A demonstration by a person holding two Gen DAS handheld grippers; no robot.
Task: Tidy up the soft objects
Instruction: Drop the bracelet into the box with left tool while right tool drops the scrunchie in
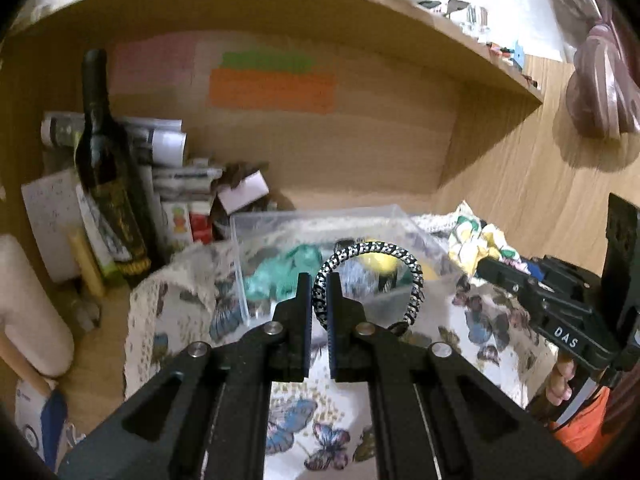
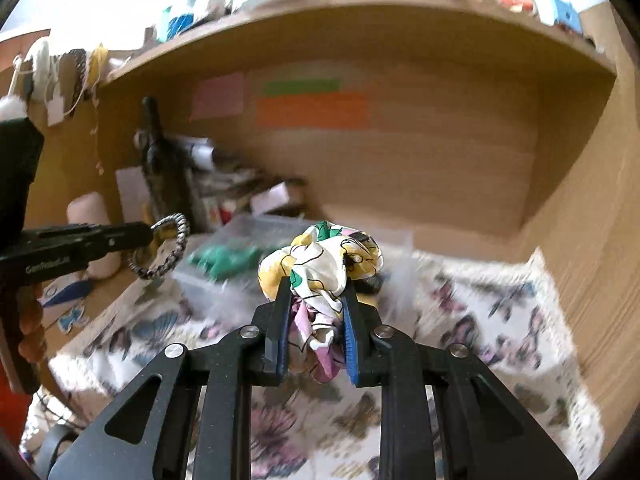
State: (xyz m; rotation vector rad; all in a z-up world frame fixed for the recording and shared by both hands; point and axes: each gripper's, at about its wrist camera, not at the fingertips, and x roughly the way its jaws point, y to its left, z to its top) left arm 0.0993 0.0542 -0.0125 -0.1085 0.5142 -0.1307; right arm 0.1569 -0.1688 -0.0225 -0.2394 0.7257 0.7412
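Left gripper (image 1: 320, 284) first: its fingers (image 1: 303, 300) are pinched narrow on a black-and-white braided hair tie (image 1: 372, 276), gripping one side of the loop while the rest of the ring stands out to the right, held up in the air. In the right wrist view the same tie (image 2: 164, 246) dangles from the left gripper's (image 2: 150, 234) tip at the left edge, over the side of the counter (image 2: 120, 300).

Over to the right gripper (image 2: 316, 300): its fingers (image 2: 350, 332), with blue pads, are clamped on a bunched silky scarf (image 2: 320, 264), white with yellow, green and pink patches, its folds bulging above the tips and a pink fold hanging down between them.

Just beyond both loads sits a clear plastic box (image 1: 256, 224), with something teal (image 1: 288, 270) and something yellow (image 1: 380, 264) inside; the hair tie hangs right in front of it, over its near wall. The box stands on a butterfly-print cloth (image 1: 304, 420) spread on the counter.

Further out, left of the box, a dark bottle (image 1: 106, 168) stands upright among stacked papers (image 1: 168, 148), inside a wooden alcove (image 1: 360, 152) with pink, green and orange sticky notes (image 1: 272, 90) on its back wall. Blur softens much of the right view.
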